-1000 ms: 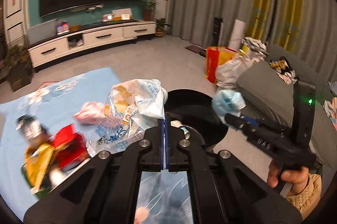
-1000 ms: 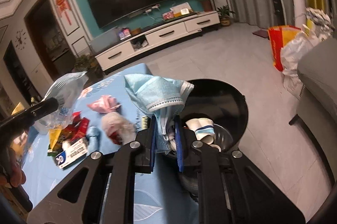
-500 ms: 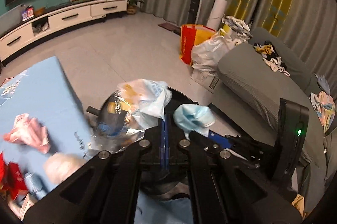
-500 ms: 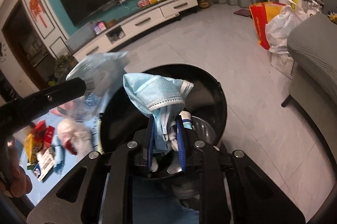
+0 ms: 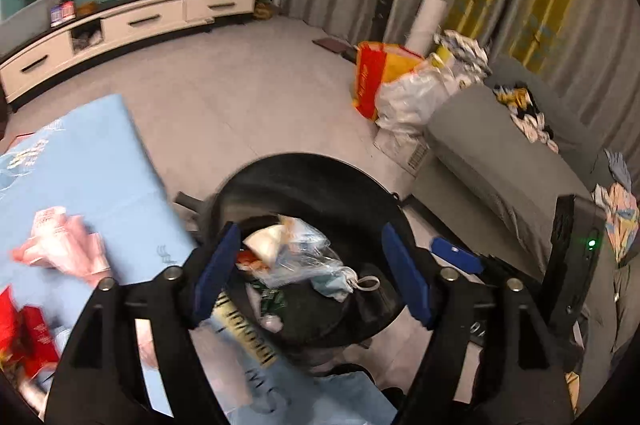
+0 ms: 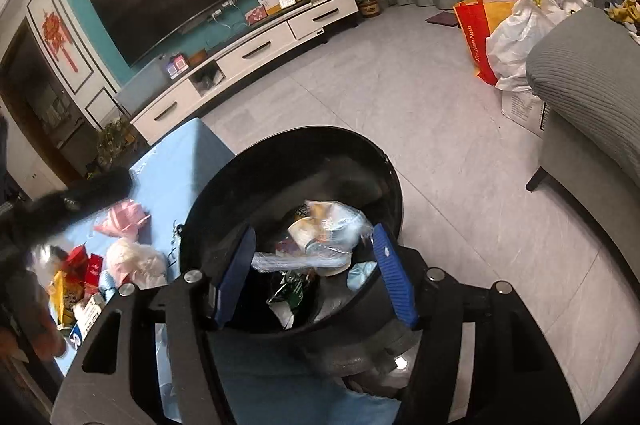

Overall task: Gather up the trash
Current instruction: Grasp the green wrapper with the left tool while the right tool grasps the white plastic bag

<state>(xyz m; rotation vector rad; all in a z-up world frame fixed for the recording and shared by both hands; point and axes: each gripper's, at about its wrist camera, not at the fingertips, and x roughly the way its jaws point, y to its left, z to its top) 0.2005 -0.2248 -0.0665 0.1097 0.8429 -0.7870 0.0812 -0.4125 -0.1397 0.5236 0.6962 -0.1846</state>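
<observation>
Left wrist view: left tool [image 5: 312, 275] opening, nothing between its pads, over the bin [image 5: 360, 185] holding the wrapper [image 5: 304, 257] and mask [image 5: 332, 285]; right wrist view: right tool [image 6: 316, 277] opening, empty, over the same bin [image 6: 384, 161], more trash [image 6: 120, 249] on the surface [image 6: 176, 161].

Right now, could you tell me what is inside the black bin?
The black bin holds a clear plastic bag, a blue face mask, a paper cup and a green wrapper. Anything underneath is covered.

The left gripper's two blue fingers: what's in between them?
Nothing is pinched. In the left wrist view the left gripper is opening above the black trash bin, and between its fingers you see the clear plastic bag lying inside.
</observation>
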